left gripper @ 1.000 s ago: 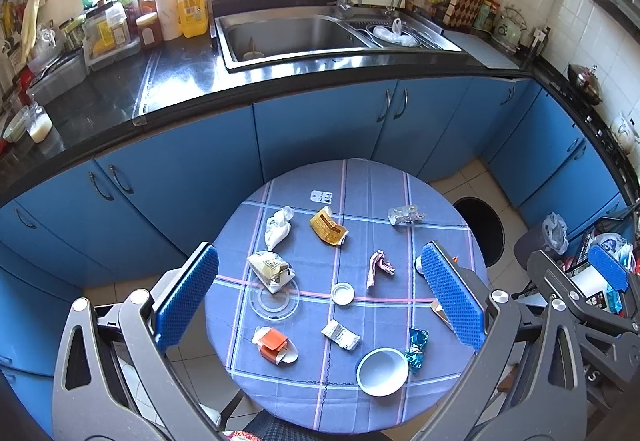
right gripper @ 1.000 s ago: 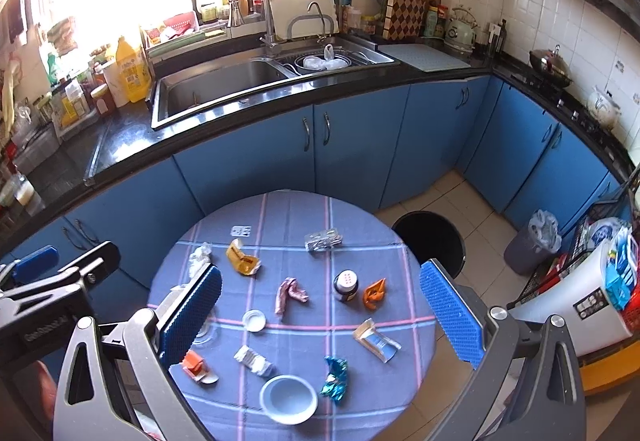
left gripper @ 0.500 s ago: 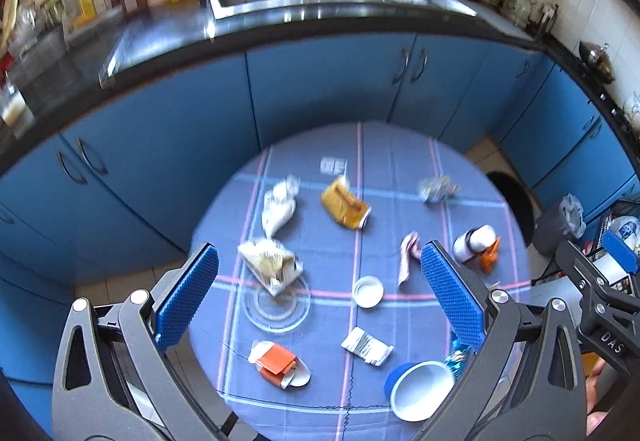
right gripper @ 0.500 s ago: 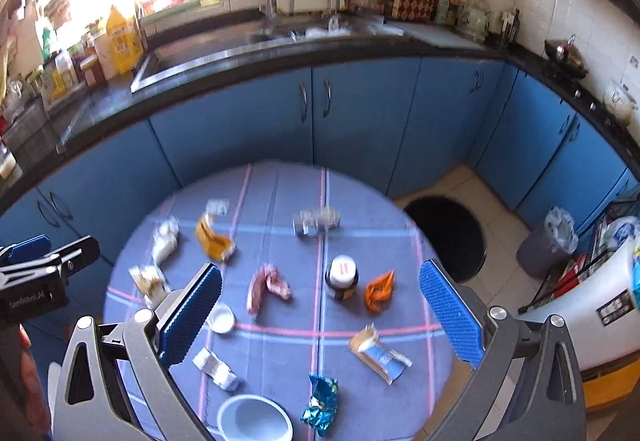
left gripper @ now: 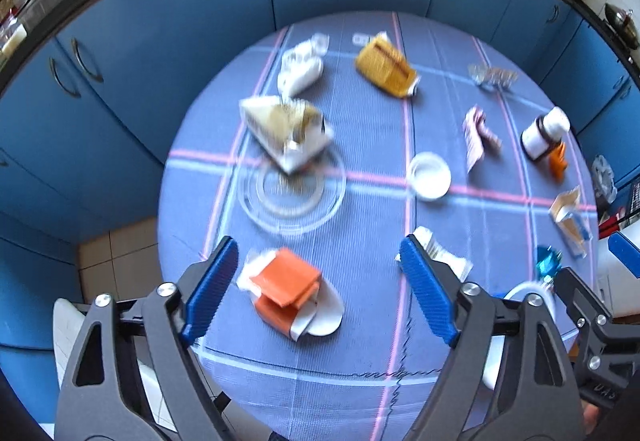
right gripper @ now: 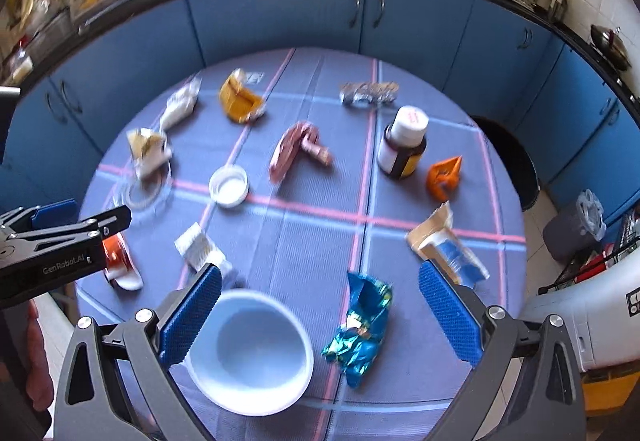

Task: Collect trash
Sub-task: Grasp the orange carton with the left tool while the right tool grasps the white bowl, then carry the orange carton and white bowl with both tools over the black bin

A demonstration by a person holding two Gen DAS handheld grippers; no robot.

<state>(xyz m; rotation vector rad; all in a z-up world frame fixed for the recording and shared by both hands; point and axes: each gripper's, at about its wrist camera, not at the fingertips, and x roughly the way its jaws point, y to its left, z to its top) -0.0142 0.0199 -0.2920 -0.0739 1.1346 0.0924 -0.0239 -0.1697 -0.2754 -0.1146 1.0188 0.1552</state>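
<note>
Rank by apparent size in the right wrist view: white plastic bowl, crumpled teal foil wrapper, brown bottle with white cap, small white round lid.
1. White plastic bowl, though it sits nearest the camera.
2. Crumpled teal foil wrapper and brown bottle with white cap: alike; the wrapper is nearer, so unranked.
3. Small white round lid.

The left tool point(left gripper: 318, 289) points steeply down, its two blue-padded fingers point(left gripper: 210, 291) spread apart; the jaws have just been closing a little, and nothing is pressed between the pads. The right tool point(right gripper: 320, 315) also tilts steeply down, jaws standing wide and gripping nothing. In the right wrist view the left tool shows from the side at the left edge, with part of the hand point(right gripper: 34, 353) that carries it below it. In the left wrist view the black frame of the right tool juts in at the lower right.
</note>
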